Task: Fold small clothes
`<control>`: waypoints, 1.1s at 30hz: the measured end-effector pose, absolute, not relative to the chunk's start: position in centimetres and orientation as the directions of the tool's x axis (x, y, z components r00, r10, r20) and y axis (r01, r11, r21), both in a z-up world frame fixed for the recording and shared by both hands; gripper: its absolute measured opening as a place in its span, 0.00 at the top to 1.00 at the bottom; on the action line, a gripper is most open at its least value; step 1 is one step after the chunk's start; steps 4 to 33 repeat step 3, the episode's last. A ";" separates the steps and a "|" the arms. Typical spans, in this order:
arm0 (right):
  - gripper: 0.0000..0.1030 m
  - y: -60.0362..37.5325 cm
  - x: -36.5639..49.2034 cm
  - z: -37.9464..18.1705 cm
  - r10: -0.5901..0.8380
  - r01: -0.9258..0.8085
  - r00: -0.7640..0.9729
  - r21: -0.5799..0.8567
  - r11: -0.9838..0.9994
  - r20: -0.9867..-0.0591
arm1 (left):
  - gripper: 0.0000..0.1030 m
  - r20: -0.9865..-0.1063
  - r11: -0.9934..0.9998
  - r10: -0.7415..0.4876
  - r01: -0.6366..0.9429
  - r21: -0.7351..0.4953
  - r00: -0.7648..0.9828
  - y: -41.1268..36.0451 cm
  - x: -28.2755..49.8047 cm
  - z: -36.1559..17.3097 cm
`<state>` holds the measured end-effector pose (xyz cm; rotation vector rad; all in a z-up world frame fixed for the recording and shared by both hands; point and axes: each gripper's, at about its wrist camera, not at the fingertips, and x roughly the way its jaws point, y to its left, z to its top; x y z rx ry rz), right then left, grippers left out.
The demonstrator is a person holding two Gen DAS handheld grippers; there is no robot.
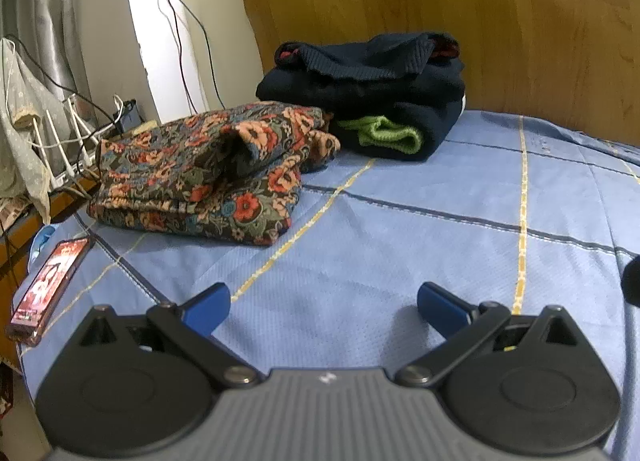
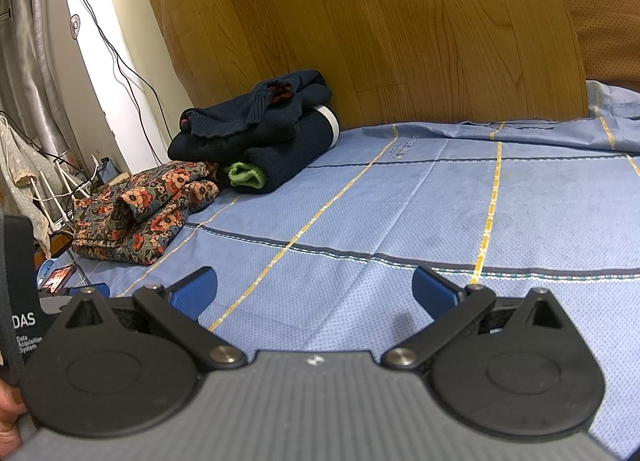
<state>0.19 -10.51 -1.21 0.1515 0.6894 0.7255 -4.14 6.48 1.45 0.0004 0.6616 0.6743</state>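
A folded floral garment (image 1: 208, 177) lies on the blue sheet (image 1: 400, 253) at the left. Behind it sits a folded dark navy pile (image 1: 372, 97) with a green cuff (image 1: 384, 135) showing. My left gripper (image 1: 324, 305) is open and empty, low over the bare sheet in front of the floral garment. In the right wrist view the floral garment (image 2: 140, 209) and the navy pile (image 2: 260, 137) lie far left. My right gripper (image 2: 314, 289) is open and empty over the sheet (image 2: 440, 201).
A wooden headboard (image 1: 440, 1) stands behind the bed. A phone (image 1: 48, 289) lies at the sheet's left edge. Cables and a white wire rack (image 1: 68, 133) stand left of the bed. A brown cushion (image 2: 600, 1) sits at the far right.
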 end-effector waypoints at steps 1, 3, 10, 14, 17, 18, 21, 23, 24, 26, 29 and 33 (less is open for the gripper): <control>0.00 -10.5 0.2 -1.2 0.656 -0.560 0.541 0.356 0.748 -0.527 | 0.00 -0.565 0.790 0.579 -0.577 0.210 0.588 6.4 -4.2 1.5; 0.00 -10.5 0.2 -1.2 0.656 -0.560 0.541 0.356 0.748 -0.527 | 0.00 -0.569 0.792 0.577 -0.573 0.211 0.586 6.4 -4.1 1.4; 0.00 -10.5 0.2 -1.2 0.656 -0.560 0.541 0.356 0.748 -0.527 | 0.00 -0.569 0.792 0.577 -0.573 0.211 0.586 6.4 -4.1 1.4; 0.00 -10.5 0.2 -1.2 0.656 -0.560 0.541 0.356 0.748 -0.527 | 0.00 -0.569 0.792 0.577 -0.573 0.211 0.586 6.4 -4.1 1.4; 0.00 -10.5 0.2 -1.2 0.656 -0.560 0.541 0.356 0.748 -0.527 | 0.00 -0.569 0.792 0.577 -0.573 0.211 0.586 6.4 -4.1 1.4; 0.00 -10.5 0.2 -1.2 0.656 -0.560 0.541 0.356 0.748 -0.527 | 0.00 -0.569 0.792 0.577 -0.573 0.211 0.586 6.4 -4.1 1.4; 0.00 -10.5 0.2 -1.2 0.656 -0.560 0.541 0.356 0.748 -0.527 | 0.00 -0.569 0.792 0.577 -0.573 0.211 0.586 6.4 -4.1 1.4; 0.00 -10.5 0.2 -1.2 0.656 -0.560 0.541 0.356 0.748 -0.527 | 0.00 -0.569 0.792 0.577 -0.573 0.211 0.586 6.4 -4.1 1.4; 0.00 -10.5 0.2 -1.2 0.656 -0.560 0.541 0.356 0.748 -0.527 | 0.00 -0.569 0.792 0.577 -0.573 0.211 0.586 6.4 -4.1 1.4; 0.00 -10.5 0.2 -1.2 0.656 -0.560 0.541 0.356 0.748 -0.527 | 0.00 -0.569 0.792 0.577 -0.573 0.211 0.586 6.4 -4.1 1.4; 0.00 -10.5 0.2 -1.2 0.656 -0.560 0.541 0.356 0.748 -0.527 | 0.00 -0.569 0.792 0.577 -0.573 0.211 0.586 6.4 -4.1 1.4; 0.00 -10.5 0.2 -1.2 0.656 -0.560 0.541 0.356 0.748 -0.527 | 0.00 -0.569 0.792 0.577 -0.573 0.211 0.586 6.4 -4.1 1.4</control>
